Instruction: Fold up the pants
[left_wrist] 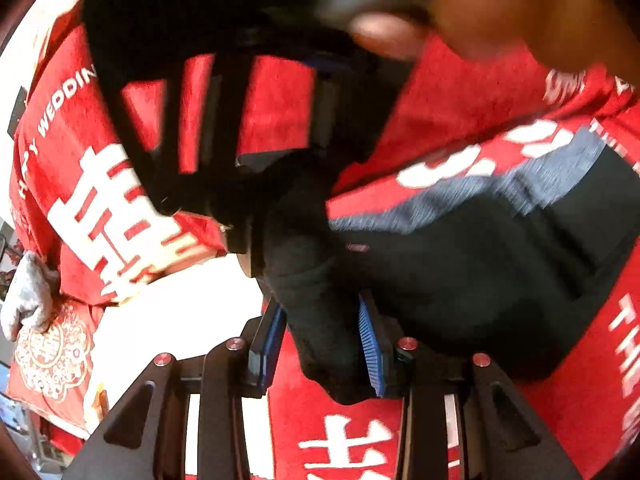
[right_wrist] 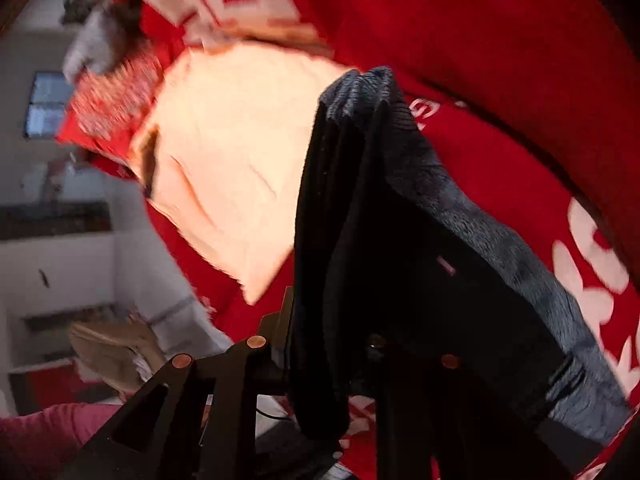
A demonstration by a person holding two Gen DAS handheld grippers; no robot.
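Note:
The pants (left_wrist: 460,264) are black with a grey ribbed waistband and lie over a red bedspread (left_wrist: 460,92) printed with white characters. My left gripper (left_wrist: 324,344) is shut on a bunched black fold of the pants between its blue pads (left_wrist: 370,344). My right gripper shows just ahead in the left wrist view (left_wrist: 256,184), also closed on the same dark cloth. In the right wrist view the pants (right_wrist: 400,280) hang lifted from my right gripper (right_wrist: 328,340), whose fingers are mostly hidden by the fabric. Both views are blurred.
A person's hand (left_wrist: 500,12) holds the right gripper at the top. A white sheet patch (right_wrist: 232,168) lies beside the red spread. A grey-white cloth (left_wrist: 28,300) sits at the bed's left edge. A beige item (right_wrist: 116,348) and shelves stand at the left.

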